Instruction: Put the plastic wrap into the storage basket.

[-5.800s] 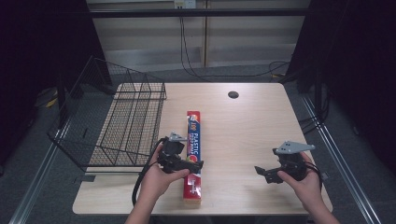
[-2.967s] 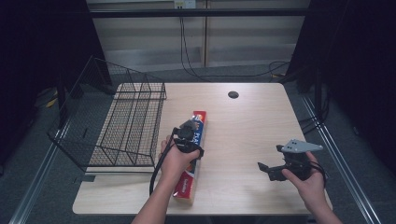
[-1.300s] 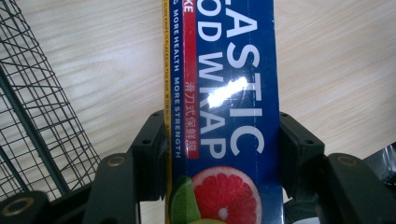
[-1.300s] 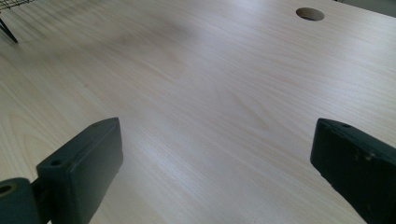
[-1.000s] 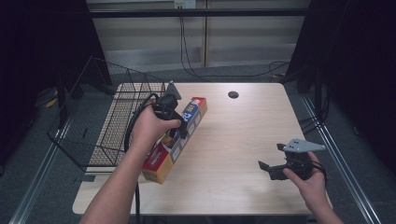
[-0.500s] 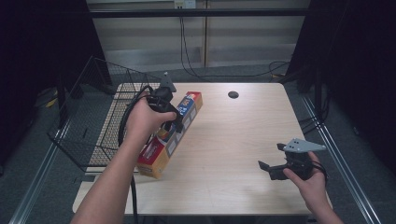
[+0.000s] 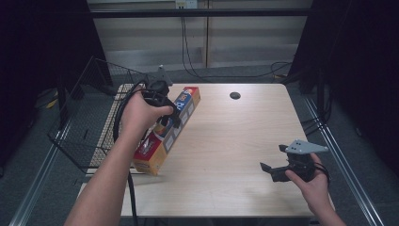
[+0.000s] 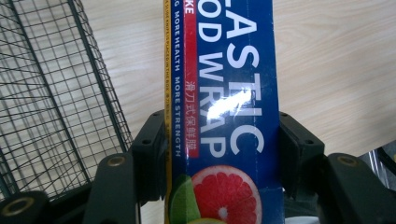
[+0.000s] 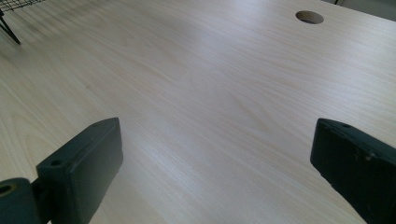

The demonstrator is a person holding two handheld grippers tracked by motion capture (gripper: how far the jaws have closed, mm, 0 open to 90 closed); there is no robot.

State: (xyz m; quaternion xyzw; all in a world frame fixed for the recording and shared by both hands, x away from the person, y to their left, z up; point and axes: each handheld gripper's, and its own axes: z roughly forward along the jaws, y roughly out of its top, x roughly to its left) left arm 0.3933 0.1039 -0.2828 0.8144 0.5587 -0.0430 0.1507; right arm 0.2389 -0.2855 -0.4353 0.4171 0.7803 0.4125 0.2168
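I have the left gripper [image 7: 165,114] clamped on the plastic wrap box [image 7: 164,138], its fingers [image 8: 148,154] pressing both long sides; the box slants along the bench's [image 7: 235,141] left edge, beside the wire basket [image 7: 89,127]. My right gripper [image 7: 273,170] hovers near the bench's right front corner, fingers apart.

Overhead light falls evenly on the pale surface [image 7: 235,141], while the surroundings stay dark. A white glare streak crosses the box [image 8: 229,102]. Sharp, soft shadows.
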